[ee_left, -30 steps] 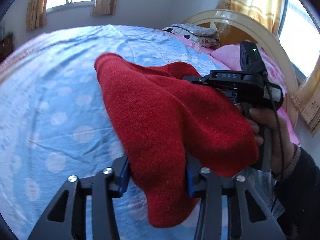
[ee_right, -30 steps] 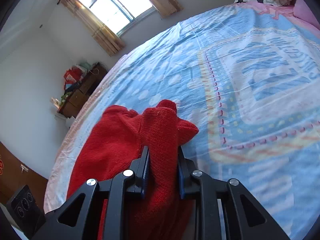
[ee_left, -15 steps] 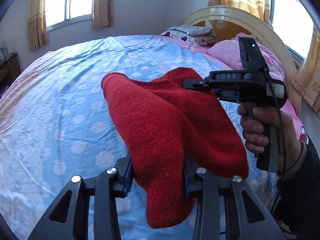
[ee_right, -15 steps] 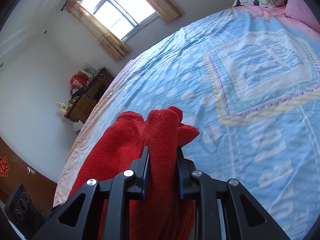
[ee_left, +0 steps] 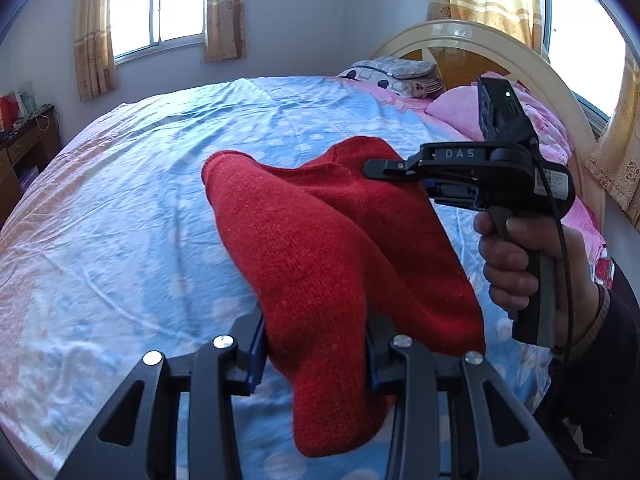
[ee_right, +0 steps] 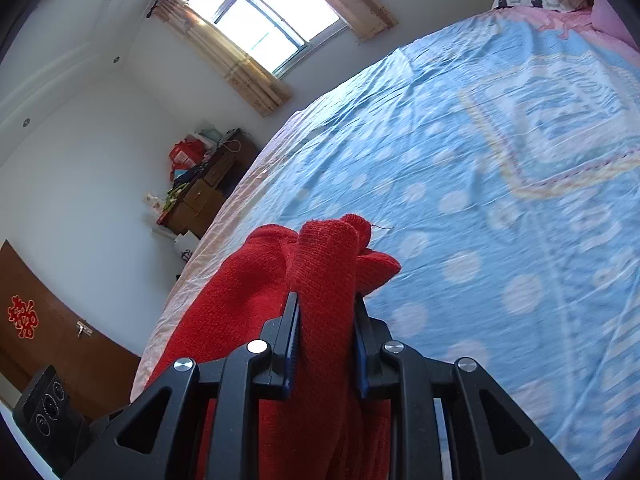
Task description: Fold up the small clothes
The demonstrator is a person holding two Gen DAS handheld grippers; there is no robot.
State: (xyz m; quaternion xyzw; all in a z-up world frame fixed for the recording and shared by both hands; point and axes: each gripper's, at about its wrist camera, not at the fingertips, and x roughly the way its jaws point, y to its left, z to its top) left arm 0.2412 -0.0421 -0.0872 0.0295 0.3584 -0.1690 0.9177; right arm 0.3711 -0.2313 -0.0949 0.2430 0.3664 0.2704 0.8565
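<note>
Left tongs (ee_left: pixel 316 350) clamp a thick bunch of the red knitted garment (ee_left: pixel 320 248) between the blue pads; cloth held up off the bed, its lower end dangling past my jaws. Same view: right tongs (ee_left: pixel 370 168) reach in from the right, gripping the garment's far upper edge, a person's hand (ee_left: pixel 516 264) on the handle. Blue polka-dot bedsheet (ee_left: pixel 120 208) lies below, pink pillows by the headboard.

Right wrist view: right tongs (ee_right: pixel 326 316) pinch a narrow fold of the red garment (ee_right: pixel 256 300) tight, the rest sagging down to the left. Patterned blue bedsheet (ee_right: pixel 480 200) underneath, cloth not touching it here.

Step, I judge: garment lifted between both grips, being carried or stretched before laying it out. Next move calls for lowering it flat on the bed, edges spread, no bunching, then folding.
</note>
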